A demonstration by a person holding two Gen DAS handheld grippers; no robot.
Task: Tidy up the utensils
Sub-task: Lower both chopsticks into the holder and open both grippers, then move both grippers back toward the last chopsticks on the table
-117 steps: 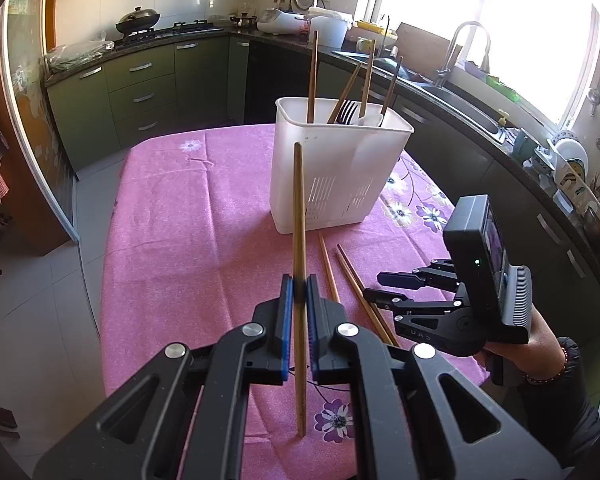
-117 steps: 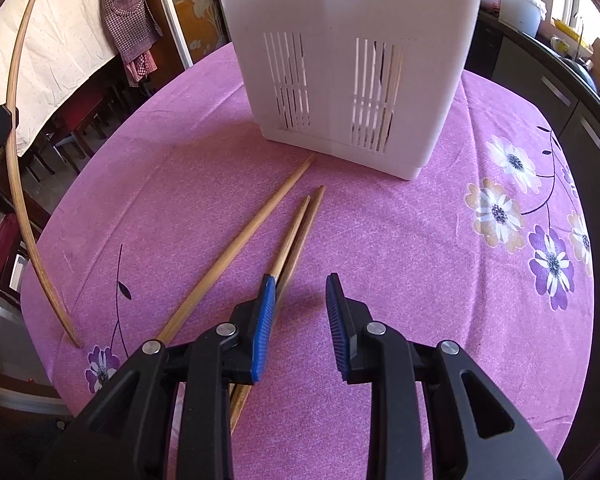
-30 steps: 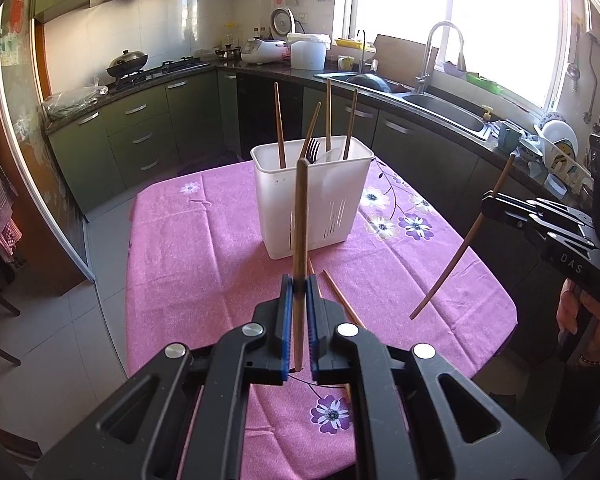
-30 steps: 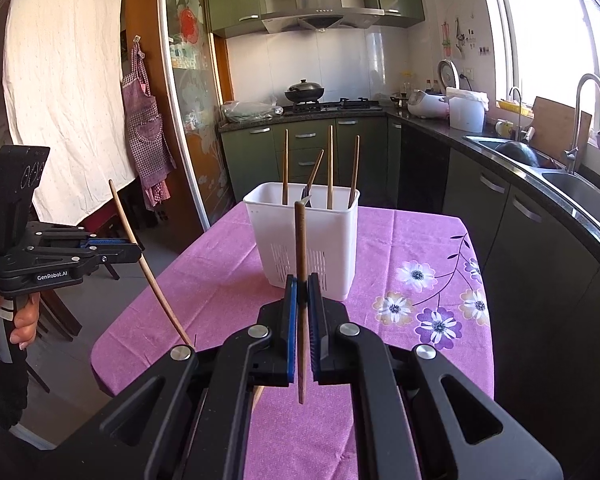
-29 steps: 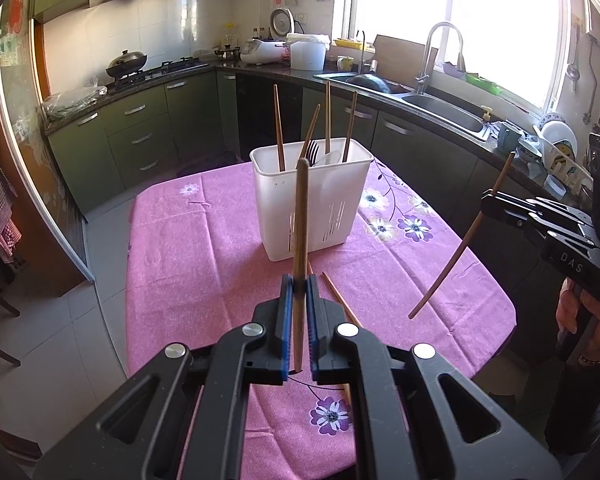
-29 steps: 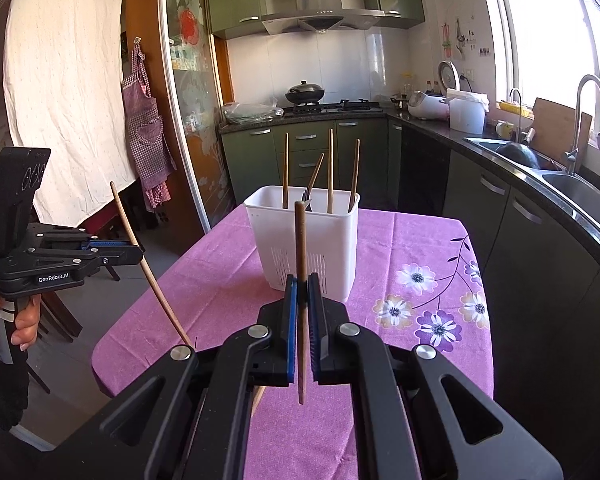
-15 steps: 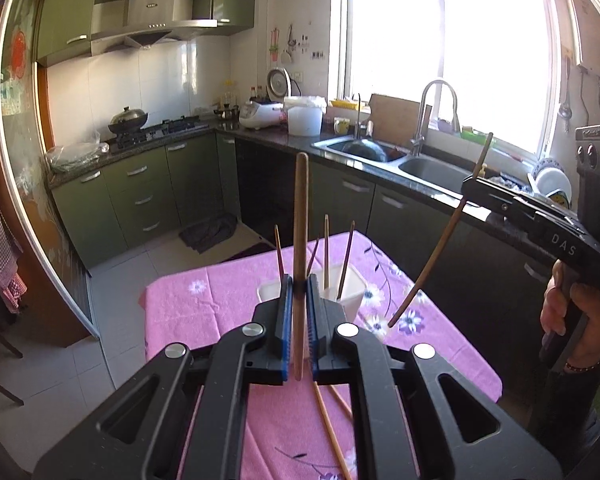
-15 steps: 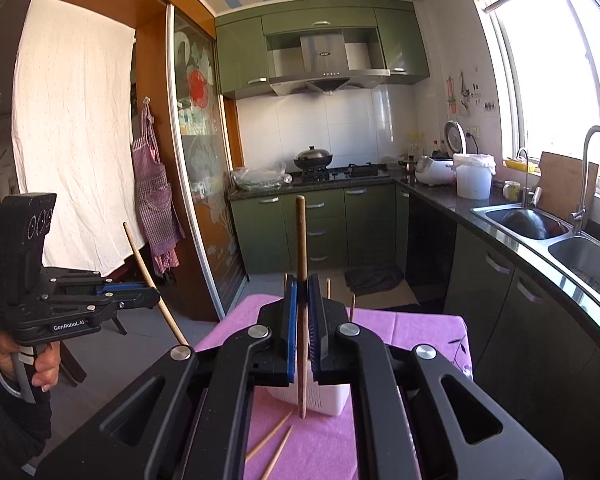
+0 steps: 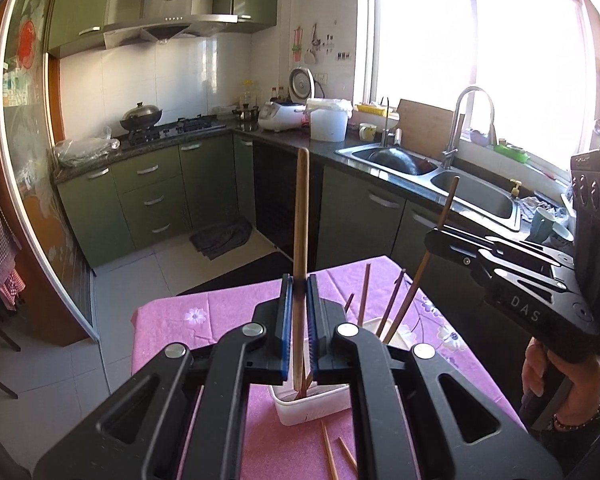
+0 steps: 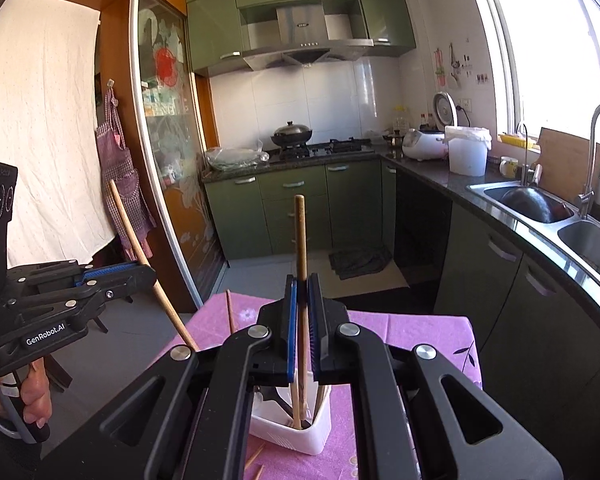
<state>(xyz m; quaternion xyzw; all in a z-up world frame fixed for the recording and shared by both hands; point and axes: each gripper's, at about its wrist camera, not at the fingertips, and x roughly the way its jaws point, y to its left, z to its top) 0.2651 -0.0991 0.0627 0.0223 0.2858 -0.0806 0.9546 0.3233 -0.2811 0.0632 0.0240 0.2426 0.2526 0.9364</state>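
Nearest, the left gripper (image 9: 299,320) is being held clamped on a wooden chopstick (image 9: 300,240), which is standing almost upright between the blue pads. The right gripper (image 10: 303,320) is likewise being kept closed on a second chopstick (image 10: 300,248), also near vertical.

Just below both, the white utensil holder (image 9: 316,406) is being viewed from above on the pink floral tablecloth (image 9: 172,320); both held sticks' lower ends are being seen over or inside its open mouth, and whether they are touching its floor cannot be told. Several chopsticks (image 9: 365,294) are already standing in the holder. Its near rim and most of its walls are being hidden by the gripper bodies in both views.

On the cloth in front of the holder, loose chopsticks (image 9: 329,450) are lying, cut off by the frame's lower edge.

Open air is being left above the holder between the two grippers. The table's far edge is being followed by bare tiled floor (image 9: 140,268), then green cabinets (image 9: 152,196).

Further off, the sink (image 9: 476,196) is being washed out in part by window glare.
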